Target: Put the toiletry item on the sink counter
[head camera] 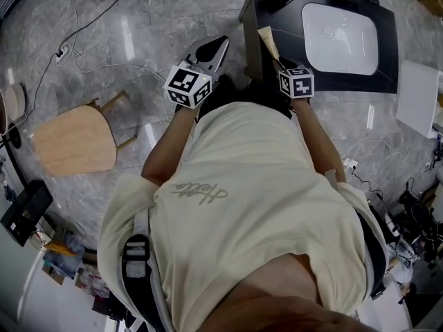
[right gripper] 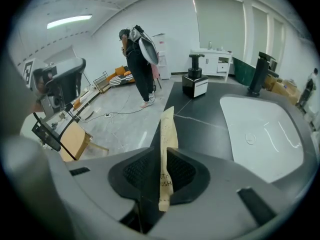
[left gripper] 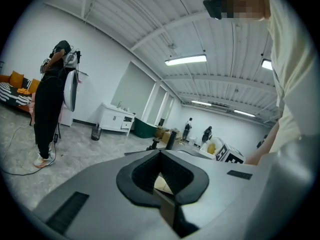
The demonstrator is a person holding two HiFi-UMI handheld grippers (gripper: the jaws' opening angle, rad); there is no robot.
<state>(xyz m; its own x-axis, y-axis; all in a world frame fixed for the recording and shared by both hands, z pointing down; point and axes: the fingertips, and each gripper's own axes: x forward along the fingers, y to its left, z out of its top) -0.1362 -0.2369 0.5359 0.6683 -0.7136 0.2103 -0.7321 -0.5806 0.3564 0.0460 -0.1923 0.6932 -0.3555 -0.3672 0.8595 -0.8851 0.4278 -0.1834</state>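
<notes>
A long tan paper toiletry packet (right gripper: 167, 144) stands upright between the jaws of my right gripper (right gripper: 161, 156), which is shut on it. In the head view the packet (head camera: 267, 40) pokes forward from the right gripper (head camera: 271, 52), over the near left edge of the black sink counter (head camera: 387, 47). The counter (right gripper: 200, 111) holds a white basin (right gripper: 260, 131). My left gripper (head camera: 219, 45) hangs over the floor left of the counter. Its jaws (left gripper: 160, 153) are closed, with nothing gripped.
A black faucet (right gripper: 258, 74) and a black-and-white dispenser (right gripper: 194, 81) stand at the counter's back. A wooden stool (head camera: 73, 140) and loose cables (head camera: 83, 64) lie on the floor to the left. A person (right gripper: 140, 66) stands farther off. A white box (head camera: 419, 95) sits right of the counter.
</notes>
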